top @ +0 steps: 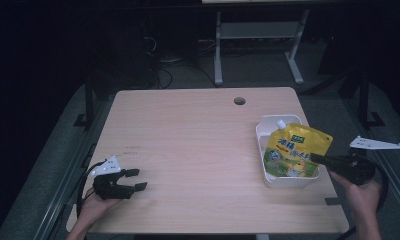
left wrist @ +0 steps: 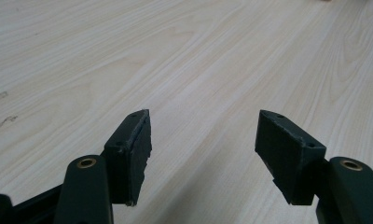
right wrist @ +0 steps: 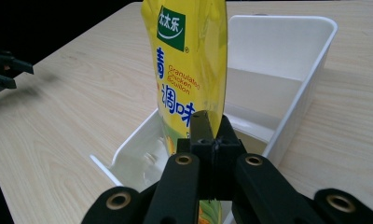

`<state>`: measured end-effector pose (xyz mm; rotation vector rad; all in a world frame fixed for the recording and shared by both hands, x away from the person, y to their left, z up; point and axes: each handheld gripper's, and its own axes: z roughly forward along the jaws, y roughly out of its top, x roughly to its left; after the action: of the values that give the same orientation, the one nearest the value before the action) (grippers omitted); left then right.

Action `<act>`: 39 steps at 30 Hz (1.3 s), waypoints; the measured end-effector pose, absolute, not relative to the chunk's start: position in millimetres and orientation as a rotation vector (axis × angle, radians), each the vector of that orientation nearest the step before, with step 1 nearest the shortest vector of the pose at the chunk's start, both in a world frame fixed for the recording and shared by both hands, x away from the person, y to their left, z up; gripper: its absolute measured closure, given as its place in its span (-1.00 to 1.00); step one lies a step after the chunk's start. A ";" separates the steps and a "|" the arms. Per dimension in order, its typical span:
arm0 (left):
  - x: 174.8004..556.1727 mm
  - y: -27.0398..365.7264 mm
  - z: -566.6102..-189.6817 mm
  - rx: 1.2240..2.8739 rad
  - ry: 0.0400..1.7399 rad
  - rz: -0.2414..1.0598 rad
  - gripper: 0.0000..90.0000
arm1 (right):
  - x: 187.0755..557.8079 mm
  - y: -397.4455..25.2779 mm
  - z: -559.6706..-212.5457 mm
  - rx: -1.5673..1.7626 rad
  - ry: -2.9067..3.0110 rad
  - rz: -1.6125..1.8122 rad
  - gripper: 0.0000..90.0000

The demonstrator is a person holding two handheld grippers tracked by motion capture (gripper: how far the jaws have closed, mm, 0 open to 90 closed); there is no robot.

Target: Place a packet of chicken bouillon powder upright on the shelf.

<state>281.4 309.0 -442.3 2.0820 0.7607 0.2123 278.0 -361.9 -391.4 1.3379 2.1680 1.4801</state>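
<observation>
A: Pale wood table (top: 198, 145), item one at its left: the left gripper (top: 134, 180), jaws spread wide with nothing between them, resting low near the front edge. Reason?

B: Judged idle; it sits well apart from the work so the far side stays free.

A: Item two, at the right: white bin (top: 264, 134), open-topped, near the table's right edge.

B: Holds item three, a yellow spouted pouch (top: 294, 150), standing tilted inside it, spout up and leaning left.

A: Item four: the right gripper (right wrist: 212, 140), jaws pinched tight on the pouch's edge.

B: A grip on the thin side seam likely keeps the soft pouch upright, for lifting out or seating in the bin; which one cannot be told.
</observation>
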 end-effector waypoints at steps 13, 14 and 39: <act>281.6 310.0 -442.3 2.080 0.762 0.212 -0.21 | 278.5 -359.5 -388.7 1.354 2.153 1.483 0.72; 281.6 310.0 -442.3 2.080 0.762 0.212 -0.21 | 278.5 -359.5 -388.7 1.354 2.153 1.483 0.72; 282.1 312.9 -440.8 2.071 0.763 0.213 -0.22 | 301.7 -336.2 -295.0 1.209 2.083 1.495 0.23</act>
<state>282.1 312.9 -440.8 2.0712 0.7631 0.2126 301.7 -336.2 -295.0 1.2086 2.0828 1.4947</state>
